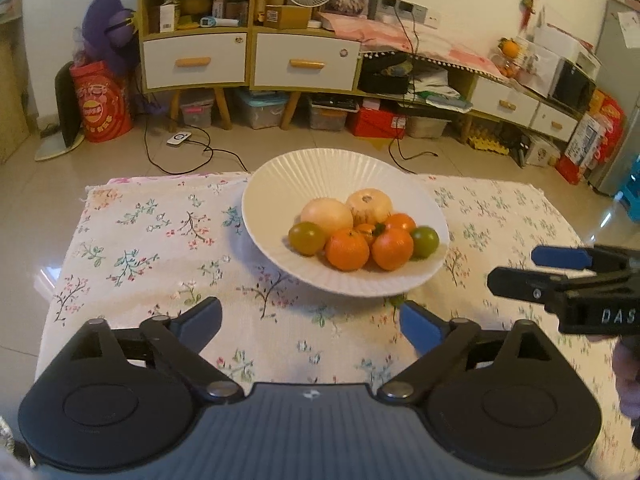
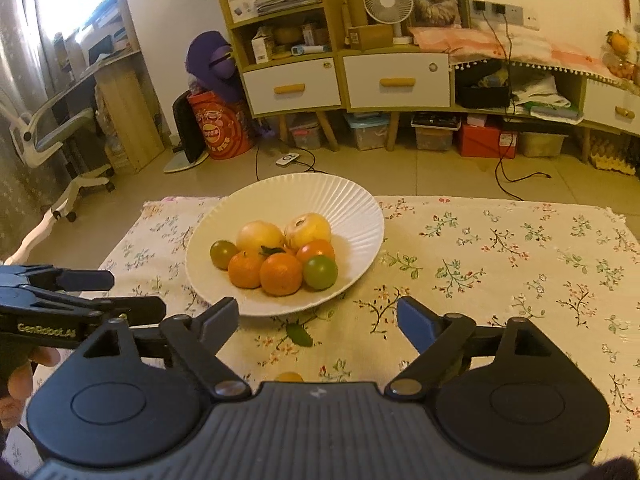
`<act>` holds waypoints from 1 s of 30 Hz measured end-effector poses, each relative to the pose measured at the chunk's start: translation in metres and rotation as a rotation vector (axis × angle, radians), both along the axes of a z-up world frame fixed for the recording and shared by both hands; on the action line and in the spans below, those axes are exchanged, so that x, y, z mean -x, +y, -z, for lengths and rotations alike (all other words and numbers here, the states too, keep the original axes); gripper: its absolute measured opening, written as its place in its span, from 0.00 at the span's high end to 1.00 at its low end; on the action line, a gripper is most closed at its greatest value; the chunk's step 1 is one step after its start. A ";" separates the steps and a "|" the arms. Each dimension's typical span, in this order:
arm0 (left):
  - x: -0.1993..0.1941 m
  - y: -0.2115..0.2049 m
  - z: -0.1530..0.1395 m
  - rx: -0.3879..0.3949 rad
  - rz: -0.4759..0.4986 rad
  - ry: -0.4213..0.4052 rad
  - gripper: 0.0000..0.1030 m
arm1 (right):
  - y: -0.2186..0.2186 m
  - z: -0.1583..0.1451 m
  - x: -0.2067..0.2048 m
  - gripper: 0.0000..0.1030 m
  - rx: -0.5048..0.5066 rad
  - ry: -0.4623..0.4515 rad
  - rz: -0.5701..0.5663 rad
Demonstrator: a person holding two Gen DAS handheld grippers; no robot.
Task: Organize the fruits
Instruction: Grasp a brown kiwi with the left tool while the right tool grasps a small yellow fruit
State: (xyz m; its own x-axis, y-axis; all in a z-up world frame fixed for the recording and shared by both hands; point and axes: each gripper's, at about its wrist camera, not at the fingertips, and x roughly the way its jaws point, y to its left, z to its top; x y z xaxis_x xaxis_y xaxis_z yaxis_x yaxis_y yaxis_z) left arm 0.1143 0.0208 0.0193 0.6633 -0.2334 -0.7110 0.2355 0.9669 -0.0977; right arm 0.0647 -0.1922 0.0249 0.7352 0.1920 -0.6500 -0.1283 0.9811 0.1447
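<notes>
A white ribbed bowl (image 1: 280,172) (image 2: 288,188) stands on the floral tablecloth (image 1: 152,240). It holds two pale yellow fruits (image 1: 326,214), several oranges (image 1: 347,249) (image 2: 281,274) and two green fruits (image 1: 306,237) (image 2: 320,271). My left gripper (image 1: 310,310) is open and empty, just short of the bowl's near rim. My right gripper (image 2: 318,308) is also open and empty, in front of the bowl and slightly to its right. Each gripper shows at the side of the other's view (image 1: 514,268) (image 2: 136,294). A small yellow fruit (image 2: 289,377) peeks out on the cloth under the right gripper.
A green leaf (image 2: 300,336) lies on the cloth near the bowl. The table's far edge (image 1: 168,180) drops to a tiled floor with cables (image 1: 188,160). Shelves and drawers (image 1: 248,60) line the back wall. A hand (image 2: 16,384) holds the left gripper.
</notes>
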 end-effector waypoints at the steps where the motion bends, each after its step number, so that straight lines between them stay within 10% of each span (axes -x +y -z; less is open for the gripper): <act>1: 0.003 0.001 0.001 -0.006 0.005 0.000 0.20 | 0.000 0.000 0.002 0.15 0.004 0.001 -0.003; 30: 0.073 -0.003 0.033 -0.081 0.165 0.056 0.16 | 0.012 0.019 0.038 0.09 0.105 0.041 -0.092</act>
